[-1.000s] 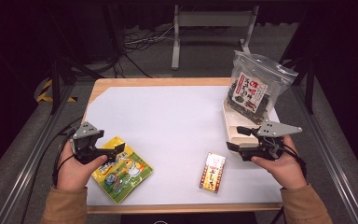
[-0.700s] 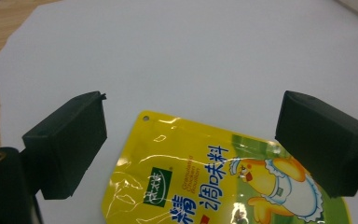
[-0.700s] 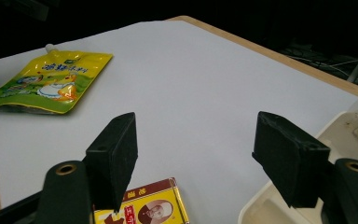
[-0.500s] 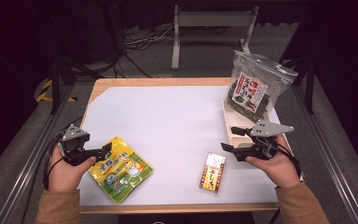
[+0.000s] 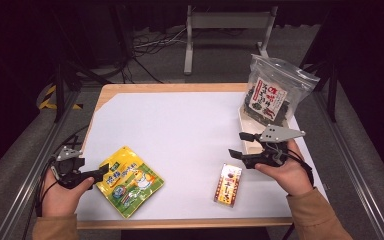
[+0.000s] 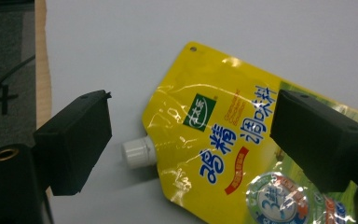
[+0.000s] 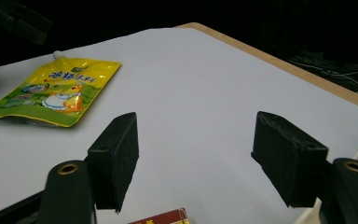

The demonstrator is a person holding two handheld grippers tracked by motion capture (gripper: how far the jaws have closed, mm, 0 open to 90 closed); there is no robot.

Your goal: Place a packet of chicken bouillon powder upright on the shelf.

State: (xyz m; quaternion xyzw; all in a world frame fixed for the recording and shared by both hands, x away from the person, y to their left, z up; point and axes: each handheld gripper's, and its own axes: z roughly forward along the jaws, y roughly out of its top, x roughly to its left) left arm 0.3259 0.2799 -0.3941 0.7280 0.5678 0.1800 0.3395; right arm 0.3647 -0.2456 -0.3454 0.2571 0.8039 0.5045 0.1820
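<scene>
The yellow spout pouch lies flat on the white table sheet, near its front left corner, with its white screw cap pointing toward that corner. The left gripper sits right at the pouch's capped corner; its jaws have just been closing a little, yet they stand spread, one on the bare sheet beside the cap and the other over the printed face, neither pressing on the pouch. This looks like the approach step of a pick-up: the next move calls for easing the jaws lower and further in around the spout corner, then squeezing shut before any lift, since the slick film may slide. Well to the right of the pouch lies a small red and gold packet. Just beyond that packet the right gripper hovers with jaws spread and nothing between them. Far right of the pouch, a clear zip bag of dark dried food stands in a pale tray
</scene>
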